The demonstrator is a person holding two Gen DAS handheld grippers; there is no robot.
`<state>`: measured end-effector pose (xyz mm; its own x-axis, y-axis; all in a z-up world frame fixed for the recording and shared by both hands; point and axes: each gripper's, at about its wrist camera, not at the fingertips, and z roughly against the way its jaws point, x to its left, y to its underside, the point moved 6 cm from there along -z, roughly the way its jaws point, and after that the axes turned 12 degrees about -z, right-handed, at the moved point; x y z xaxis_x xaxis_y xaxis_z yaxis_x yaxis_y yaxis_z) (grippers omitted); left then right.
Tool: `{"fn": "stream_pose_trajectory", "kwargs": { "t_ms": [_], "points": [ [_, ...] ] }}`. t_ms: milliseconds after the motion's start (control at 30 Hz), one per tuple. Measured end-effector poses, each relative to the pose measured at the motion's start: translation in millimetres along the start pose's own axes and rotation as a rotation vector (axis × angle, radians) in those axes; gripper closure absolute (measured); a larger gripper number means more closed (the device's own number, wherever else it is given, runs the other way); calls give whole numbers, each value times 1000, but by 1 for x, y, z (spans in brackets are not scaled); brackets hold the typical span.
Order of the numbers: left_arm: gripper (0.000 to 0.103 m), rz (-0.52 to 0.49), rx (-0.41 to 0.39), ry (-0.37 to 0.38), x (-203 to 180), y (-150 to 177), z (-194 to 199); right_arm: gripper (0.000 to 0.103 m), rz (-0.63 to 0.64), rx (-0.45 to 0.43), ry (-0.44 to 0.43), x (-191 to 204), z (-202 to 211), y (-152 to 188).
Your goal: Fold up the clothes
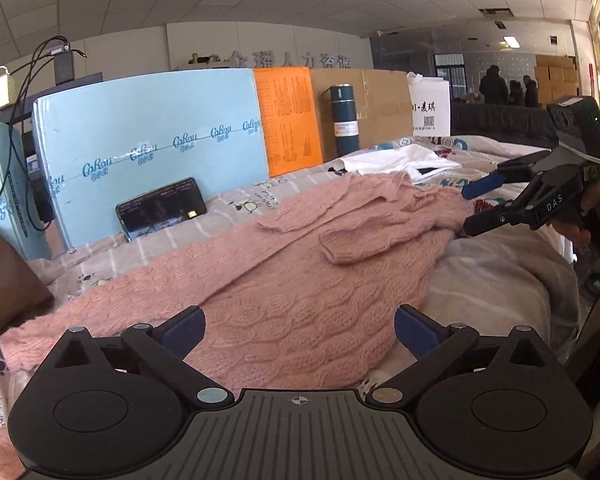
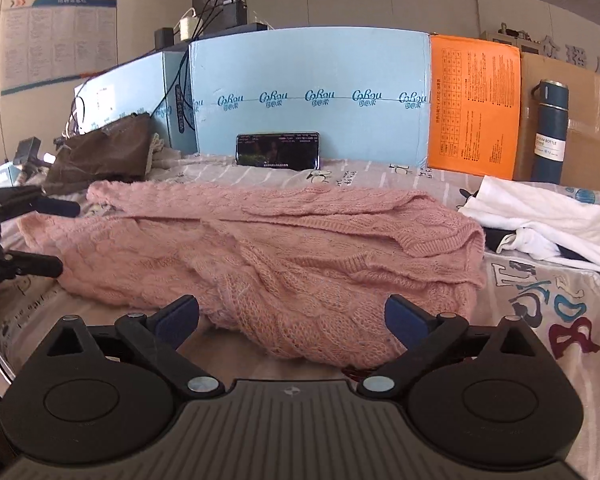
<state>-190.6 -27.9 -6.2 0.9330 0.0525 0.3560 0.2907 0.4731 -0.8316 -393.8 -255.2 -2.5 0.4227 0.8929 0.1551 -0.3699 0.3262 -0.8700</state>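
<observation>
A pink cable-knit sweater (image 1: 280, 280) (image 2: 280, 248) lies folded lengthwise across the bed, one sleeve laid over its top. My left gripper (image 1: 300, 328) stands open at the sweater's left end, its blue pads wide apart on either side of the knit and not pressing it. In the right wrist view the left gripper (image 2: 66, 238) shows at the left edge, fingers apart. My right gripper (image 2: 292, 320) is open too, over the near edge of the sweater's right end. In the left wrist view the right gripper (image 1: 470, 210) is held by a hand.
A white garment (image 1: 396, 162) (image 2: 552, 224) lies beyond the sweater's right end. A phone (image 2: 278, 151) leans on light-blue boxes (image 2: 308, 92) at the back, beside an orange board (image 2: 472, 104) and a dark-blue bottle (image 2: 550, 132). Brown fabric (image 2: 104, 148) sits back left. The printed sheet (image 2: 540, 304) covers the bed.
</observation>
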Motion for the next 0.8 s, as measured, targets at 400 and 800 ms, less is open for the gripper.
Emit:
{"fn": "stream_pose_trajectory", "kwargs": {
  "t_ms": [400,800],
  "points": [
    [0,-215,296,-359,43,53,26,1,327,47,165,2,-15,14],
    [0,-74,289,-409,83,61,13,50,763,-140,-32,59,-13,22]
  ]
}}
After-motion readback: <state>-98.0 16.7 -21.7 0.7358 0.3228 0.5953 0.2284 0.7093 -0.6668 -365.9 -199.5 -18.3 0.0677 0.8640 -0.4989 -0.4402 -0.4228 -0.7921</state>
